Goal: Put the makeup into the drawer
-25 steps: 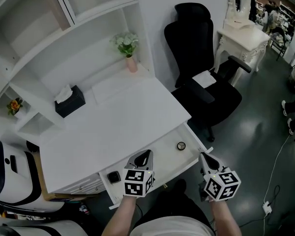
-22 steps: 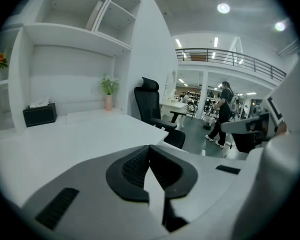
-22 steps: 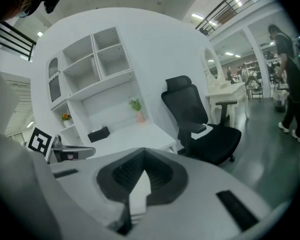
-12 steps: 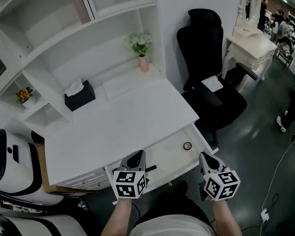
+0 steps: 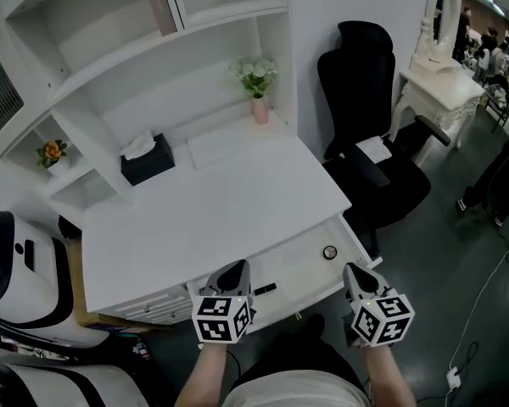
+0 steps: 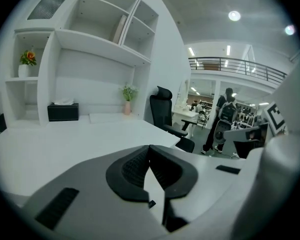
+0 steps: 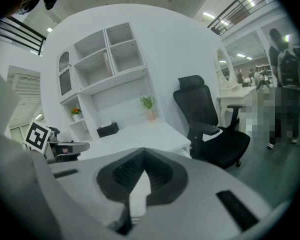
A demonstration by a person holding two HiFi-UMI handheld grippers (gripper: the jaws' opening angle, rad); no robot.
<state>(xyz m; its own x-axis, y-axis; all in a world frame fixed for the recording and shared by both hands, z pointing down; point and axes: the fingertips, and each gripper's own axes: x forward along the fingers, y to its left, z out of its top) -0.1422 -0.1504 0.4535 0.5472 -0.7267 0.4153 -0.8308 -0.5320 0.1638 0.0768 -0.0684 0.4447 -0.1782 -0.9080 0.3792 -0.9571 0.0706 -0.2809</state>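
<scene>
The white desk's drawer point(image 5: 299, 266) stands pulled out at the near edge. In it lie a small round compact point(image 5: 329, 252) toward the right and a slim black makeup stick point(image 5: 265, 288) near the middle. My left gripper point(image 5: 235, 268) hovers over the drawer's left part, jaws shut and empty; in the left gripper view point(image 6: 149, 149) its pads meet with nothing between them. My right gripper point(image 5: 354, 270) hangs just off the drawer's right front corner, also shut and empty, as the right gripper view point(image 7: 143, 152) shows. Whatever lies under the left gripper is hidden.
On the desk top point(image 5: 220, 202) sit a black tissue box point(image 5: 148, 158) and a pink vase with flowers point(image 5: 259, 100). A black office chair point(image 5: 373, 164) stands right of the desk, with a white dressing table point(image 5: 441, 79) behind it. Shelves rise above the desk.
Left gripper has shifted left along the drawer, uncovering the black stick and covering the small square compact seen earlier. Right gripper has barely shifted. Both stay shut.
</scene>
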